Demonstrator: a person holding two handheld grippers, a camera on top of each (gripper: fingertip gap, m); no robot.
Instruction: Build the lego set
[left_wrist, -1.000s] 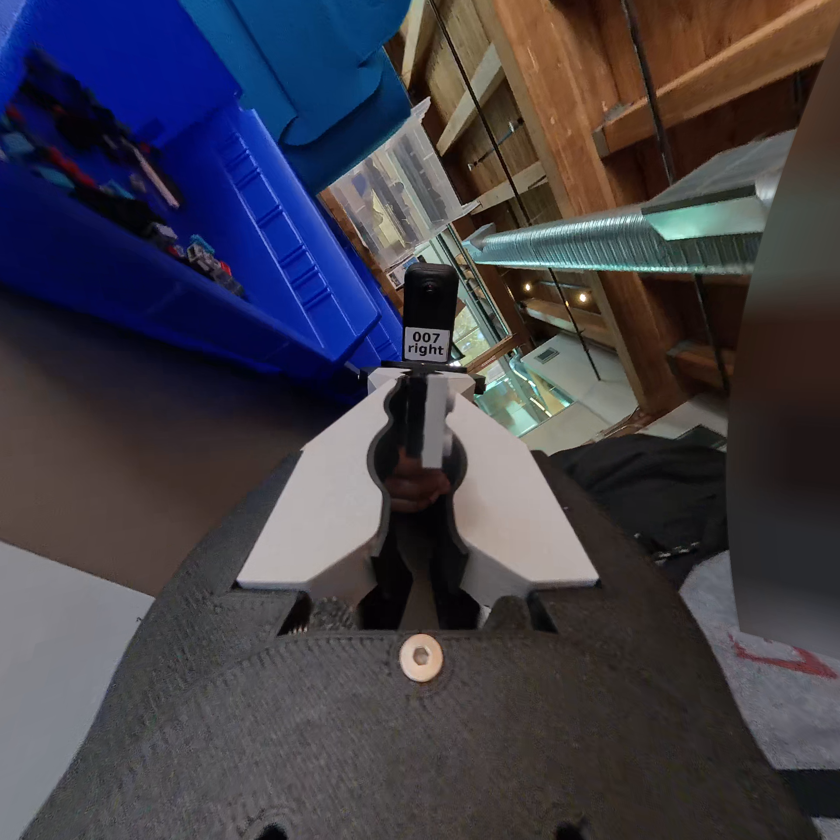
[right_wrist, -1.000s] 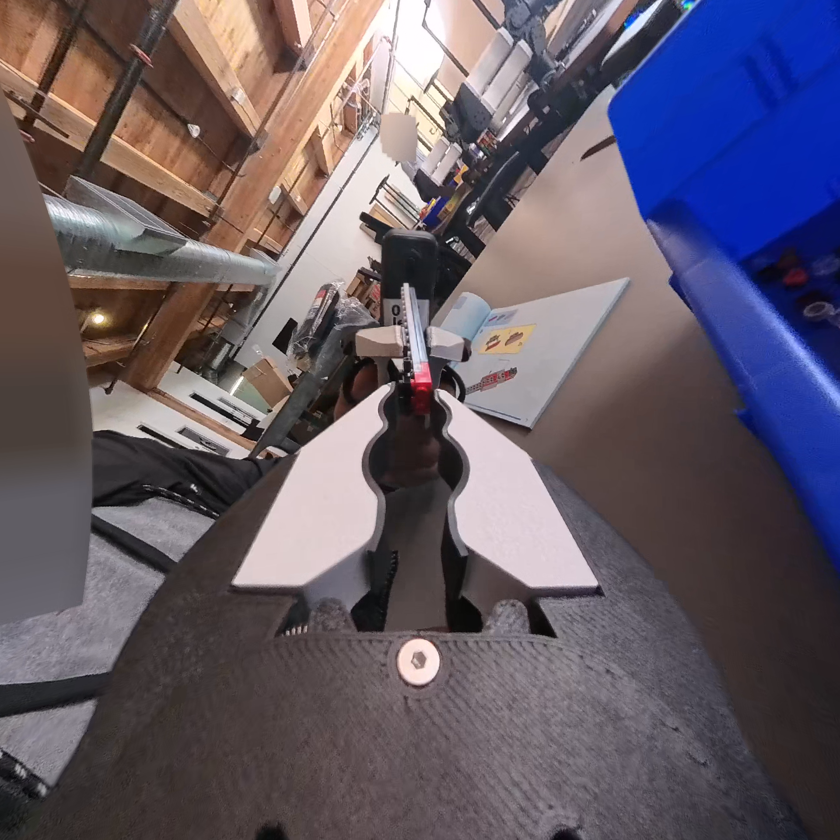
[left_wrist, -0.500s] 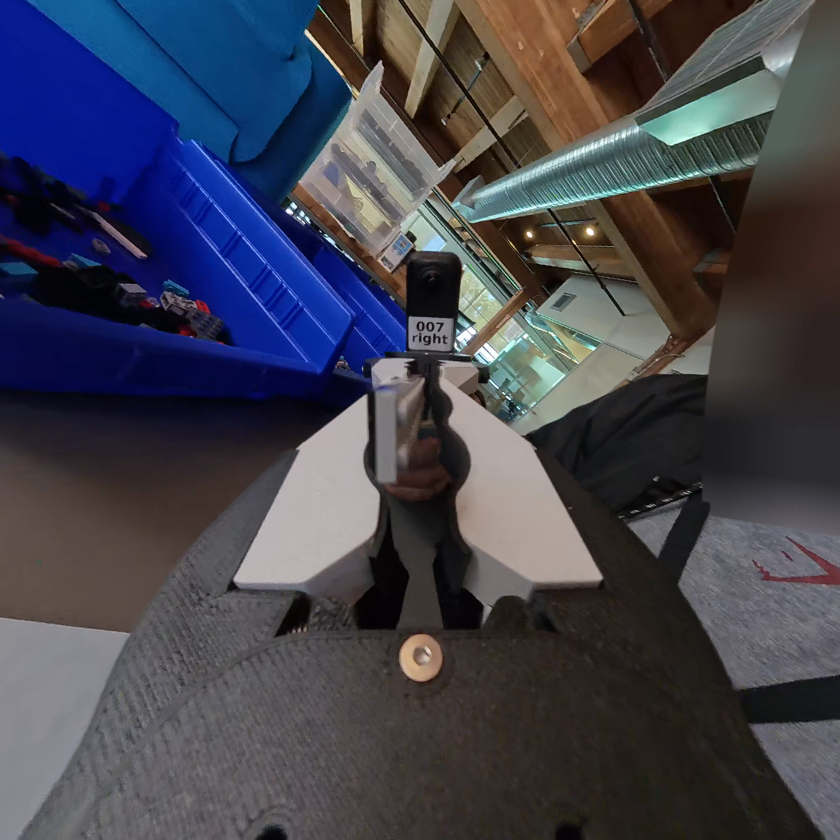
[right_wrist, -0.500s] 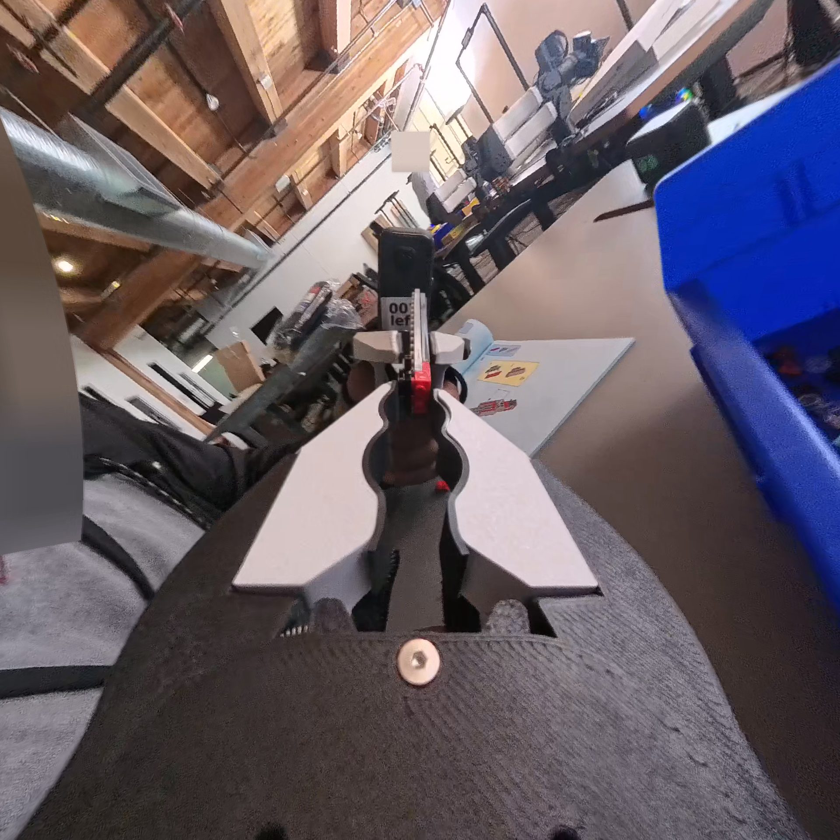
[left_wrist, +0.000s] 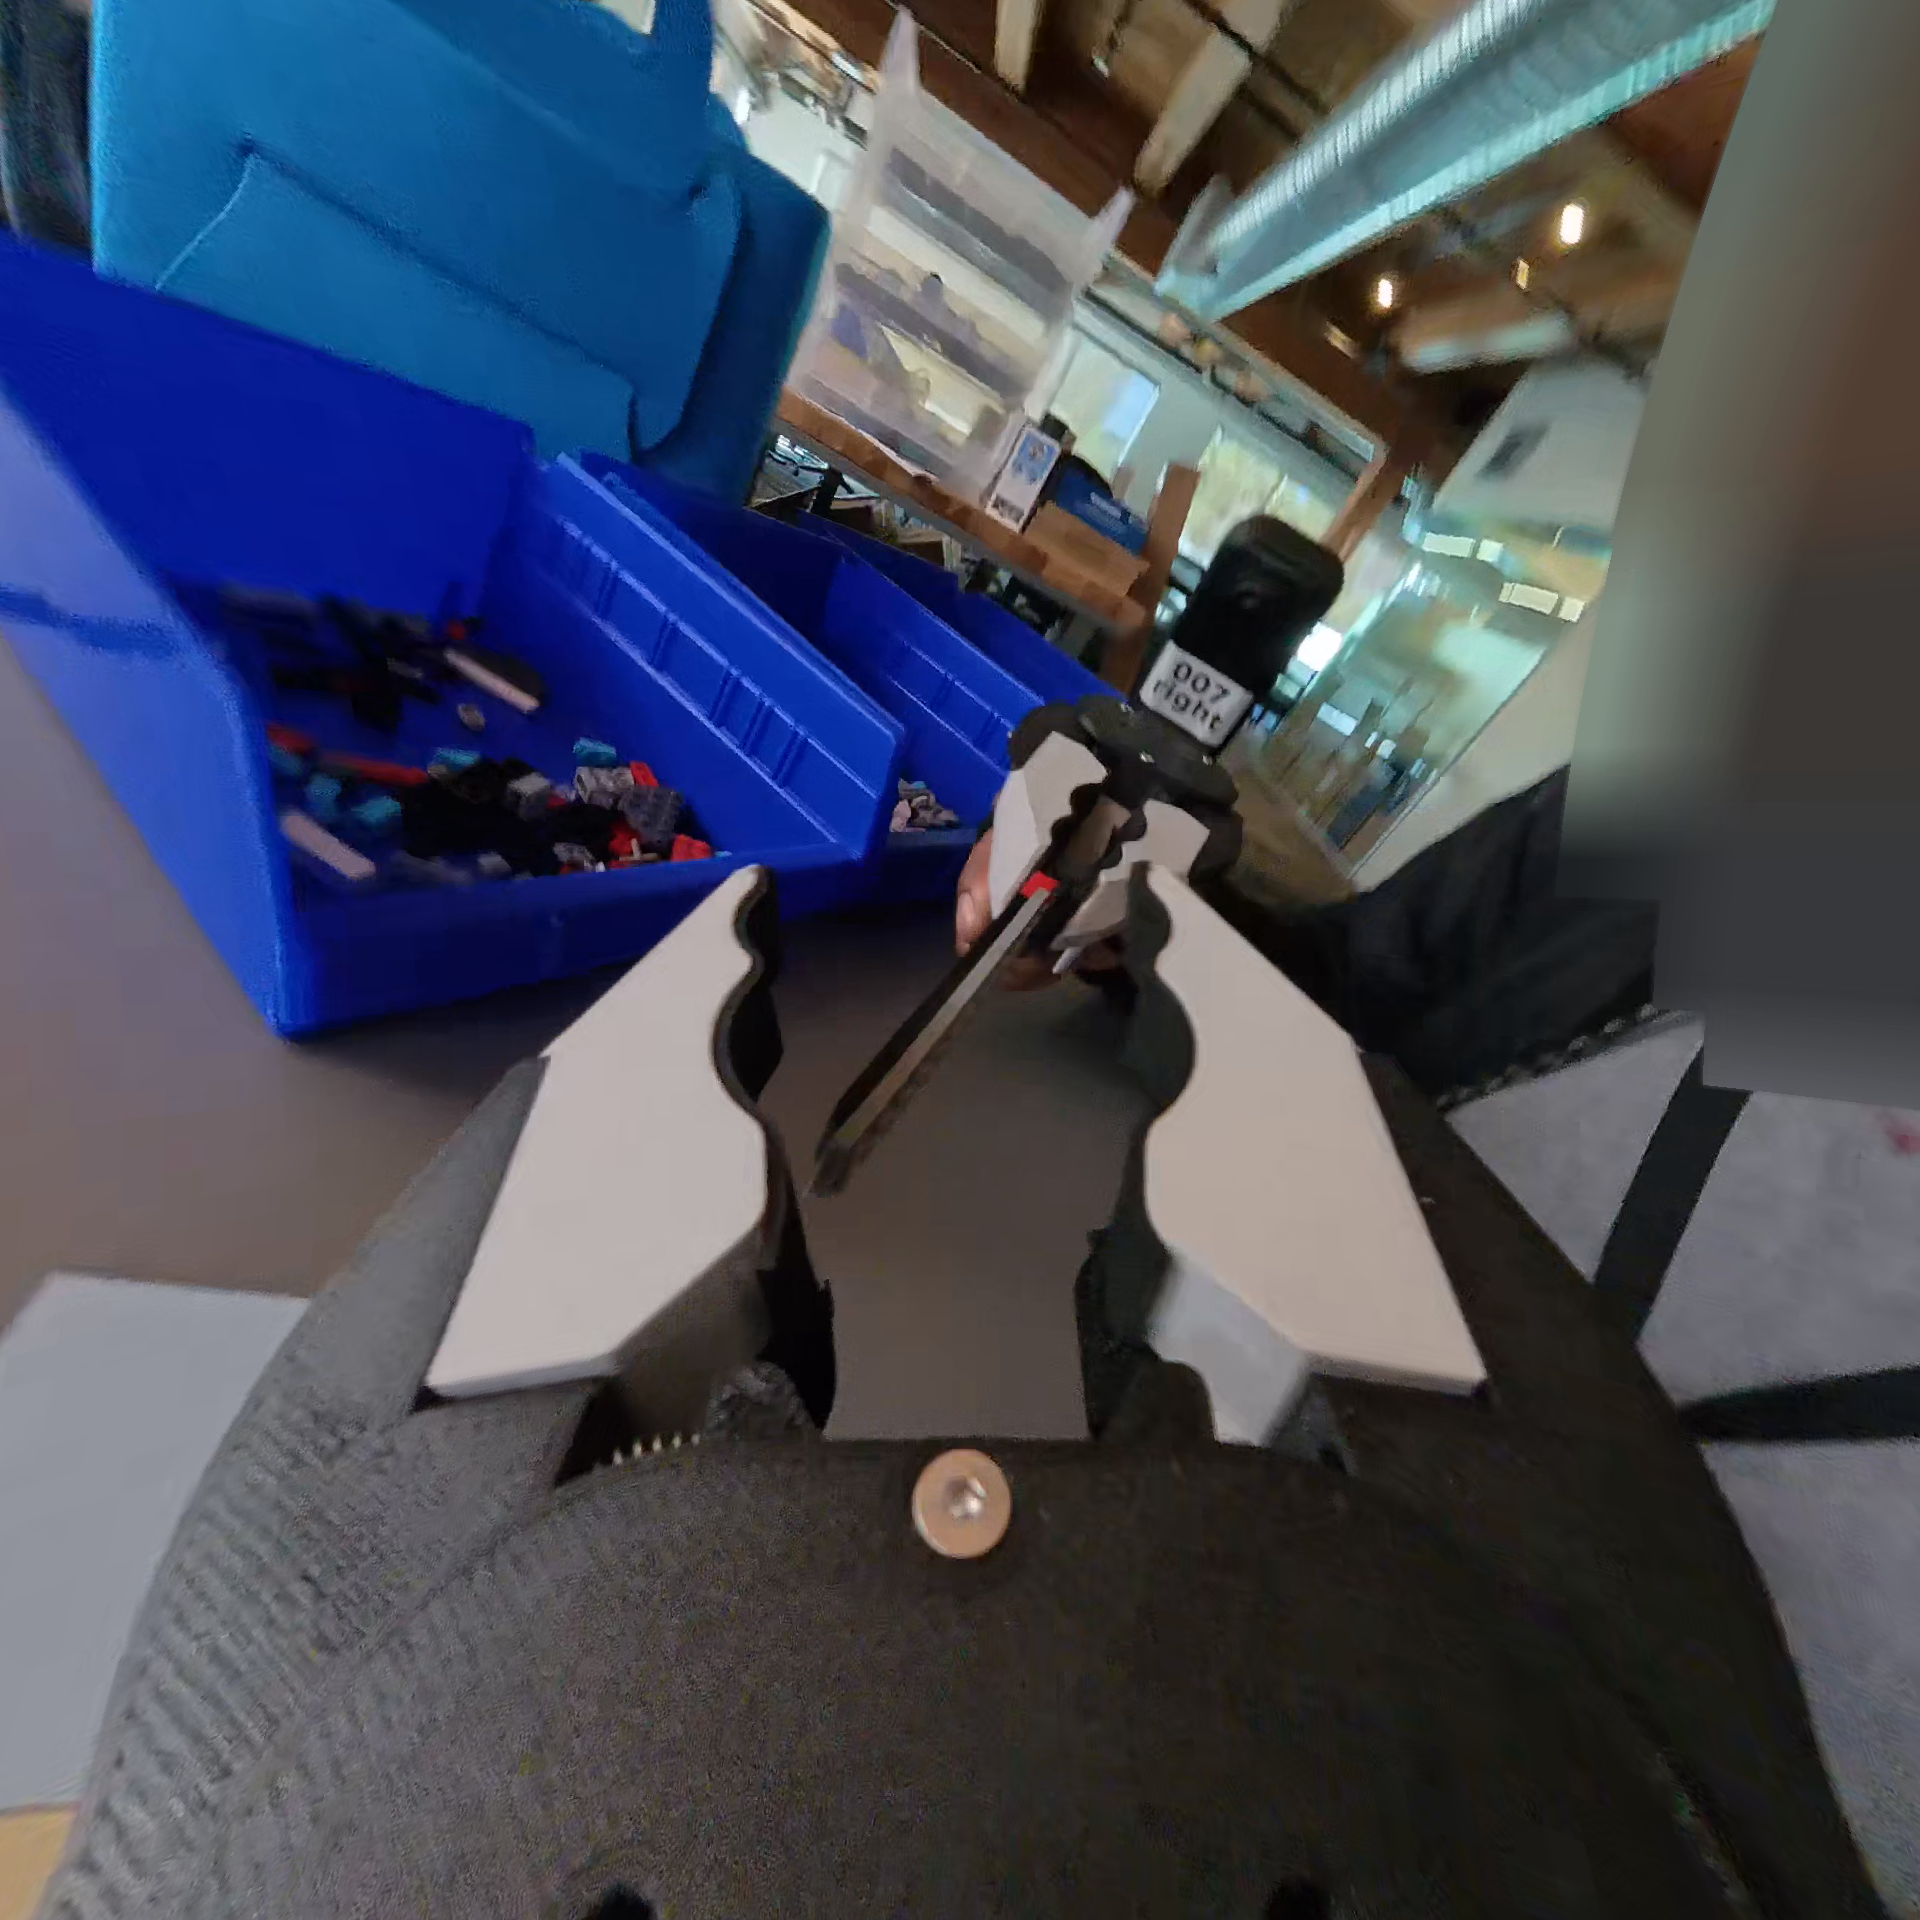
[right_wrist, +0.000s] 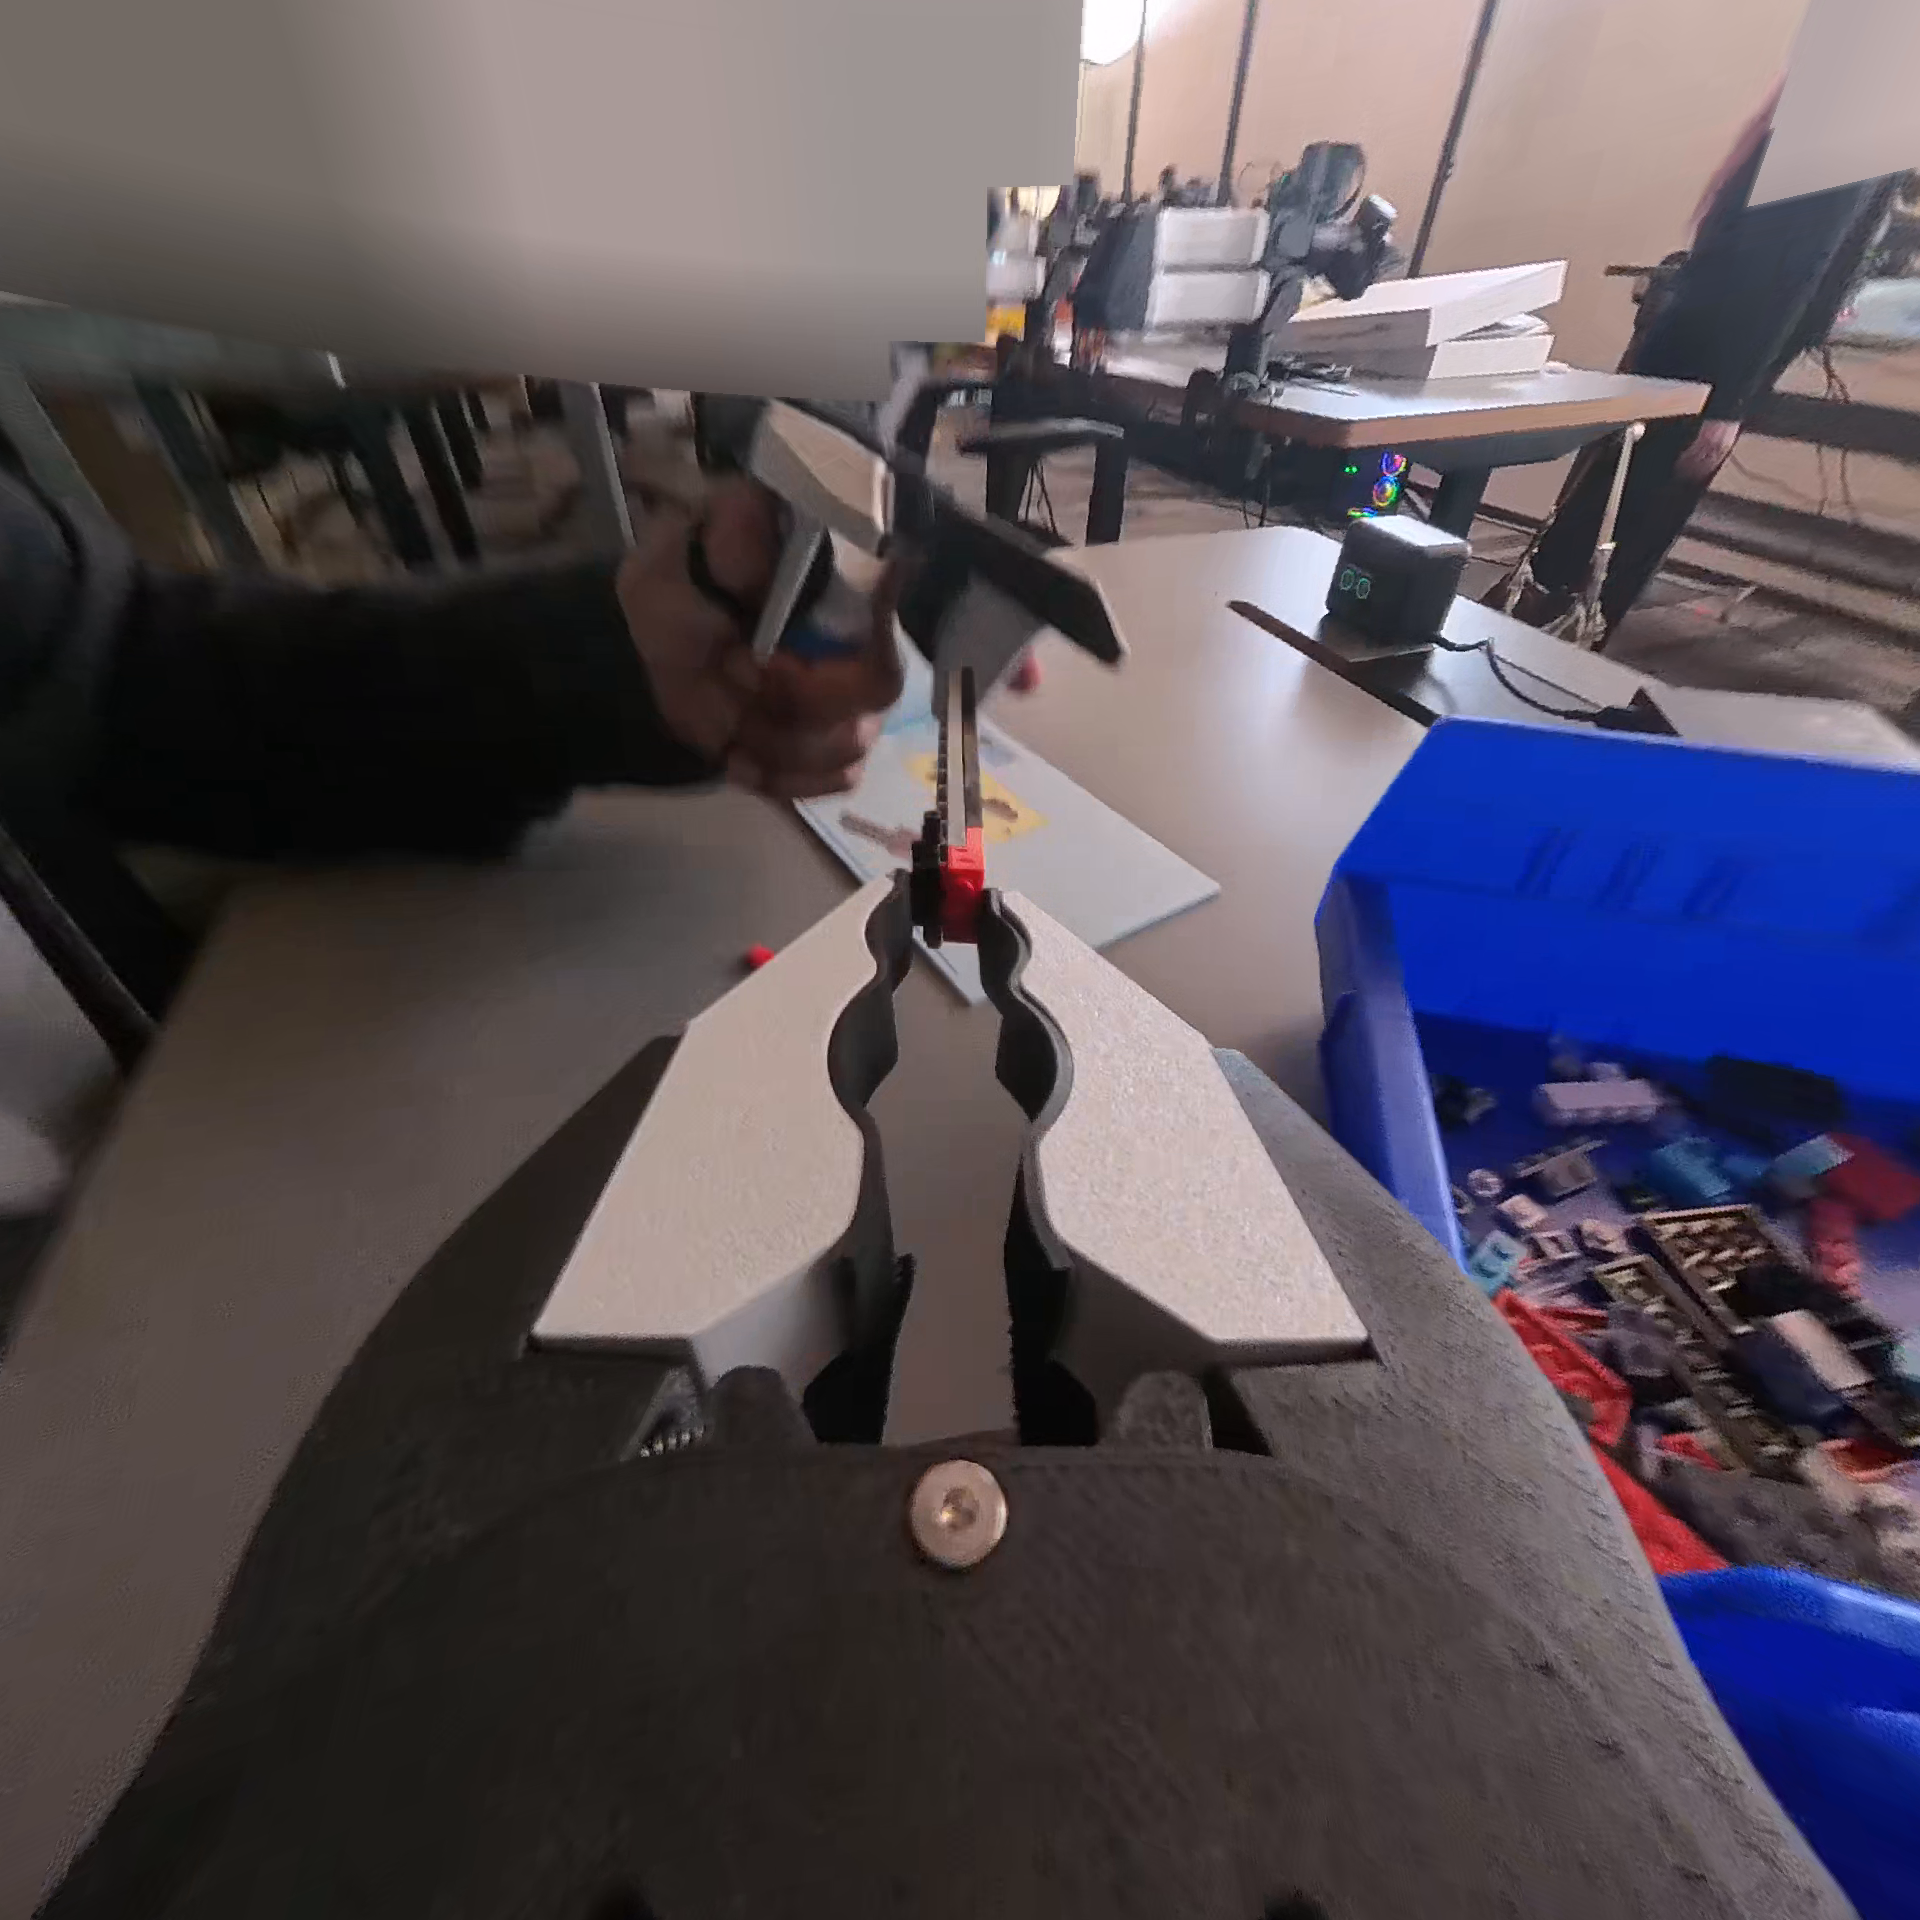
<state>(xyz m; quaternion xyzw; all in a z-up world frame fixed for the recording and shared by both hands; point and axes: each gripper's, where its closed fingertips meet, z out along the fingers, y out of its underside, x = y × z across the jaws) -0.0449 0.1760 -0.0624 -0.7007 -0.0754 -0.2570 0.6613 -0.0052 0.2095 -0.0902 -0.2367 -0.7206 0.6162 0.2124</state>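
My right gripper (right_wrist: 945, 906) is shut on one end of a long black lego plate (right_wrist: 958, 774) that carries a red brick (right_wrist: 963, 878). The plate points away from it toward my left gripper (right_wrist: 894, 551), held in a hand with a dark sleeve. In the left wrist view my left gripper (left_wrist: 948, 883) is open wide. The plate's (left_wrist: 925, 1039) free end lies between its jaws, close to the left finger (left_wrist: 644, 1122). The right gripper (left_wrist: 1091, 862) holds the far end at the red brick (left_wrist: 1039, 885).
A blue bin (left_wrist: 416, 935) of loose lego pieces (left_wrist: 499, 800) stands on the brown table, with a second bin (left_wrist: 935, 675) behind. It shows at right in the right wrist view (right_wrist: 1558, 831). An instruction booklet (right_wrist: 1091, 883) and a small red piece (right_wrist: 761, 953) lie on the table. Some 7 cm of space lies between my two pairs of fingers.
My left gripper has opened and let go of the plate; the right gripper alone holds it. Both grippers have tilted down toward the table and drawn apart.
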